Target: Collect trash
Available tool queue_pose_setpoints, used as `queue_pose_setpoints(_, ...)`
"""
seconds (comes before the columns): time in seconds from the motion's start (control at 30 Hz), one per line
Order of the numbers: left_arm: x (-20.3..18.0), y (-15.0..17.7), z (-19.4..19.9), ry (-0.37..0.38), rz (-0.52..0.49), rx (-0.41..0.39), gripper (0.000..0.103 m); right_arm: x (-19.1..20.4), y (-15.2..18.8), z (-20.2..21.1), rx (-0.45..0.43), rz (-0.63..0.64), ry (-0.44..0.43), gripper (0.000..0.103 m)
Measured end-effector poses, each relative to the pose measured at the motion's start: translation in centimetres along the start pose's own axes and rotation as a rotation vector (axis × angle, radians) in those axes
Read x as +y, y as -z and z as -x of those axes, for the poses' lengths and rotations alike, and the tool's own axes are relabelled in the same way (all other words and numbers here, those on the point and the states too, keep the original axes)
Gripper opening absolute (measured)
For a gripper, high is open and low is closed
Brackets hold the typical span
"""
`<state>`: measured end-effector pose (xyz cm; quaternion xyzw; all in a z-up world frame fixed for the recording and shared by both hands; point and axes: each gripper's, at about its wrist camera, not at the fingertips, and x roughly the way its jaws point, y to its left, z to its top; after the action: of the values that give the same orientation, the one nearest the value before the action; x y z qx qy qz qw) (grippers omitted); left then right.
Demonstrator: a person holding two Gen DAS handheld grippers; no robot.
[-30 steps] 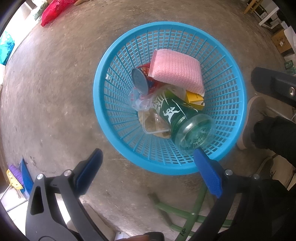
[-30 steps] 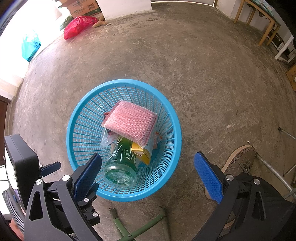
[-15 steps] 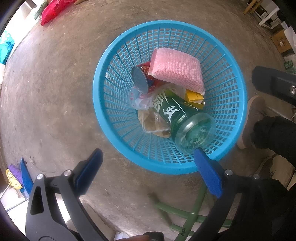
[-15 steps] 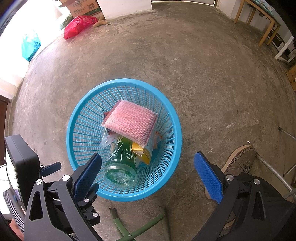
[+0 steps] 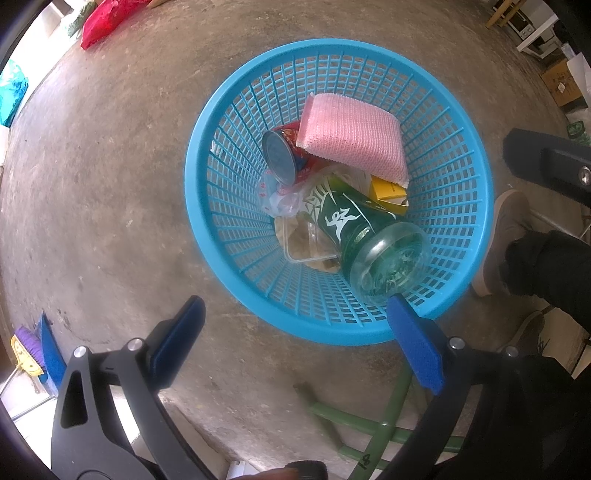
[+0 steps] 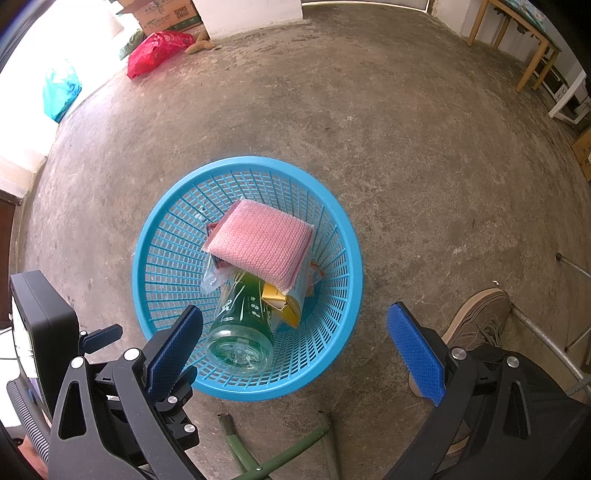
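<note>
A blue plastic mesh basket (image 5: 236,110) (image 6: 155,236) stands on the concrete floor. In it lie a pink sponge pad (image 5: 351,136) (image 6: 260,245), a green bottle (image 5: 365,236) (image 6: 242,321), a red can (image 5: 284,157), a yellow carton (image 5: 388,192) (image 6: 280,301) and clear plastic wrap (image 5: 280,197). My left gripper (image 5: 295,321) is open and empty, above the basket's near rim. My right gripper (image 6: 295,330) is open and empty, also above the near rim.
A red bag (image 6: 155,51), a teal bag (image 6: 61,90) and a cardboard box (image 6: 162,14) lie at the far wall. The person's shoe (image 6: 476,321) stands right of the basket. Green metal legs (image 5: 384,432) are below me. A brush and dustpan (image 5: 33,350) lie at left.
Nothing much has changed; the left wrist view has drifted very slightly, and both grippers stay open over the basket.
</note>
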<state>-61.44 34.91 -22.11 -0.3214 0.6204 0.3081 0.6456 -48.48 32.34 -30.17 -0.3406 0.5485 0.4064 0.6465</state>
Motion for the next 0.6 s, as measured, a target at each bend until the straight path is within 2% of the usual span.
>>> queue_pose_setpoints(0.6,-0.05,0.12,-0.04,0.001,-0.004,0.002,0.095,0.02,0.06,0.00,0.000,-0.001,-0.001,0.097)
